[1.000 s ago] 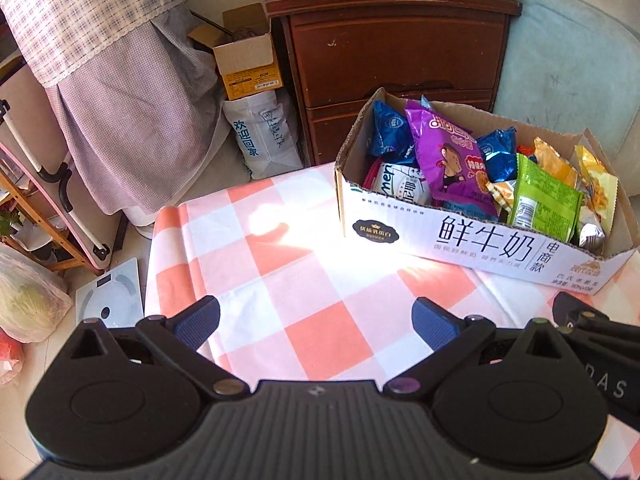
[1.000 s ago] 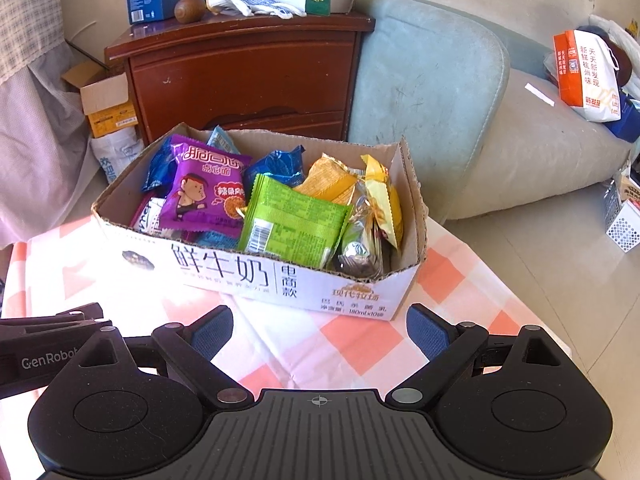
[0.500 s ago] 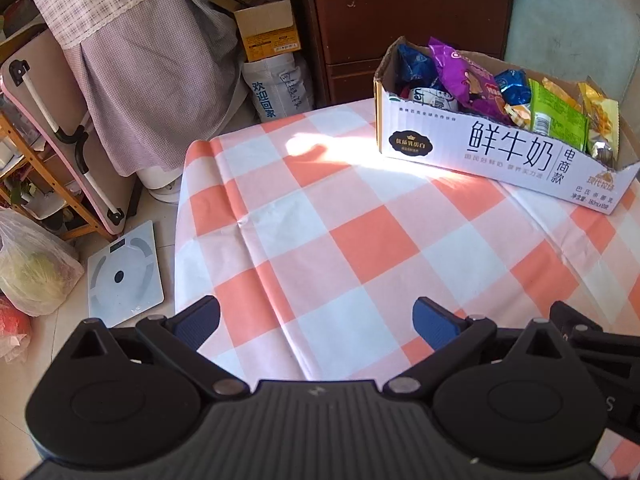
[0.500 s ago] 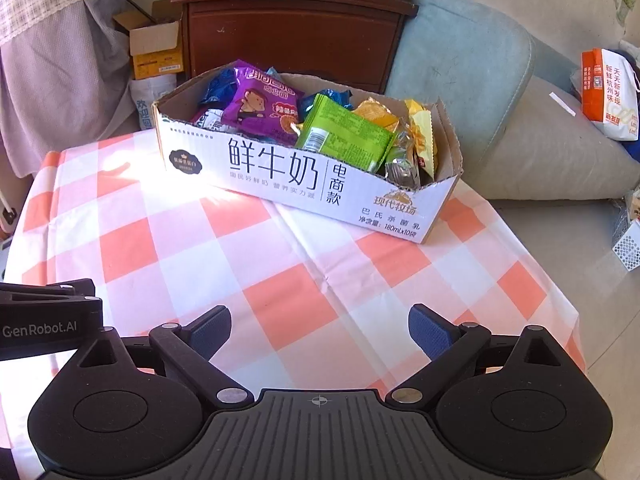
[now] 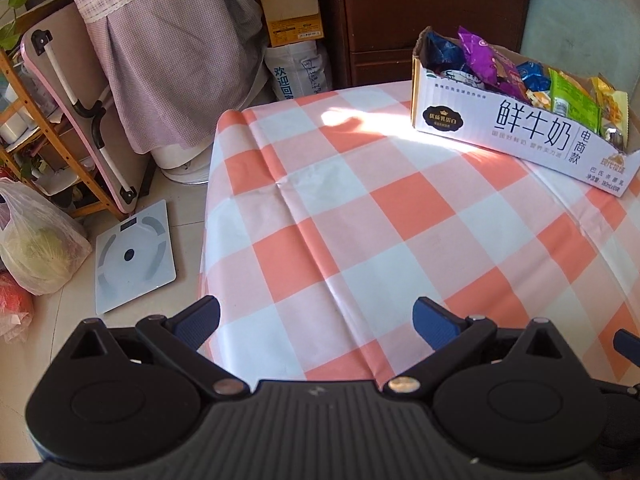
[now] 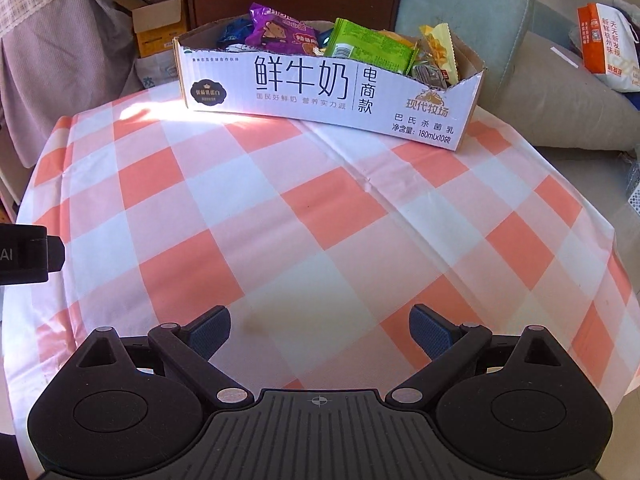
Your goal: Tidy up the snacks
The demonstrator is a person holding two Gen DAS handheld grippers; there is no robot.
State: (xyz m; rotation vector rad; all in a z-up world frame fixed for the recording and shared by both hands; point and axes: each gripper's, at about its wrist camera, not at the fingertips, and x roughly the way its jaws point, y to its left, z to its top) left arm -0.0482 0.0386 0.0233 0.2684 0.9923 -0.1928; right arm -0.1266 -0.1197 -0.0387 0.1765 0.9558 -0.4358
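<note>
Left gripper point(image 5: 316, 314): nearest the lens in the left wrist view, blue-padded fingers point(image 5: 200, 316) spread wide, nothing between them, held above the near edge of the surface.
Right gripper point(image 6: 320, 322): fingers point(image 6: 430, 326) likewise spread wide and empty, above the near part of the cloth.
Surface point(image 6: 320, 216): covered by an orange-and-white checked cloth (creased along its middle); a patch of sunlight falls just in front of the carton.
Milk carton point(image 6: 320, 84): white cardboard with its top cut away, standing on the far side of the surface, well apart from both grippers.
Snacks point(image 6: 360, 46): packets stacked inside the carton, among them a purple packet point(image 6: 280, 32), a green packet point(image 5: 568, 94) and yellow ones toward the right end.
Scale point(image 5: 134, 256): pale bathroom scale on the floor, left of the surface.
Wooden cabinet point(image 5: 420, 8): dark brown, behind the carton.
Sofa point(image 6: 480, 12): pale blue-grey, beyond the carton to the right.
</note>
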